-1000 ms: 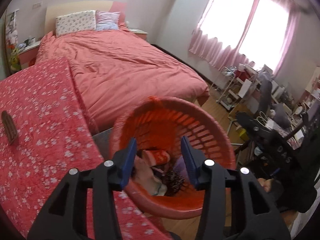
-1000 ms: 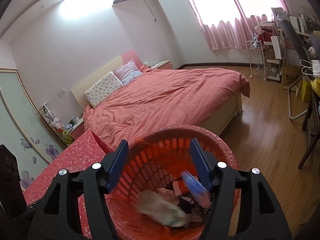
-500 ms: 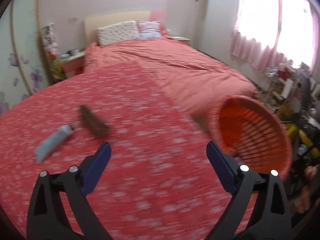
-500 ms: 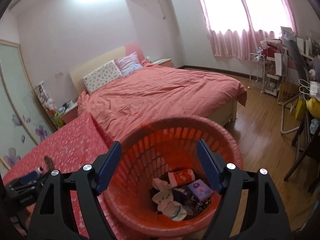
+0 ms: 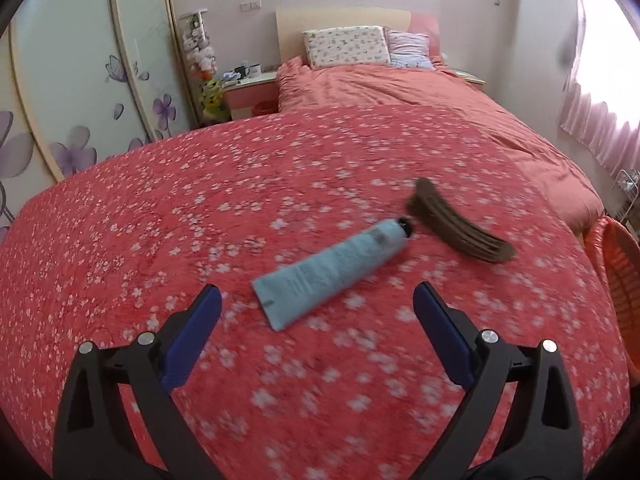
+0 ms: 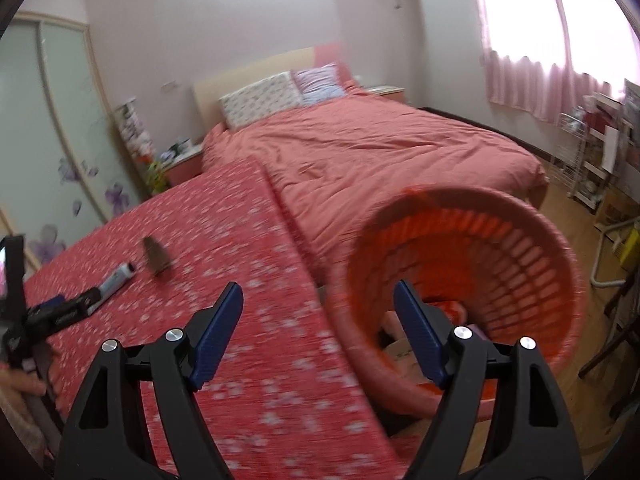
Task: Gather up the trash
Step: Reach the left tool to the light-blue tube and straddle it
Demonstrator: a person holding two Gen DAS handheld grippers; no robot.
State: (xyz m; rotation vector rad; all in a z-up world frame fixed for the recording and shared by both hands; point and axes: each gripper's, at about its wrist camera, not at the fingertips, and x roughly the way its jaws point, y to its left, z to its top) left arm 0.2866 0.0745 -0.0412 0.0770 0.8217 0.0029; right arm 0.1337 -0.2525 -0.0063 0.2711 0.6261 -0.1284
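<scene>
Your worktop (image 5: 160, 240) carries a red floral cloth; a bed (image 5: 400, 92) lies beyond it. A blue tube (image 5: 332, 268) lies between the spread left claw (image 5: 316, 312) tips. Your right claw (image 6: 318, 304), jaws just widened, pinches nothing.

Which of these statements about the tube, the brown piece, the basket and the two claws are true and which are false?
1. The light blue tube lies flat on the flowered cover. True.
2. The left claw is shut on the tube. False: it is open and empty, the tube ahead of it.
3. The brown piece lies by the tube's black cap. True.
4. The orange basket is empty. False: some items lie inside.
5. The right claw holds a wrapper. False: it is open and holds nothing.
</scene>
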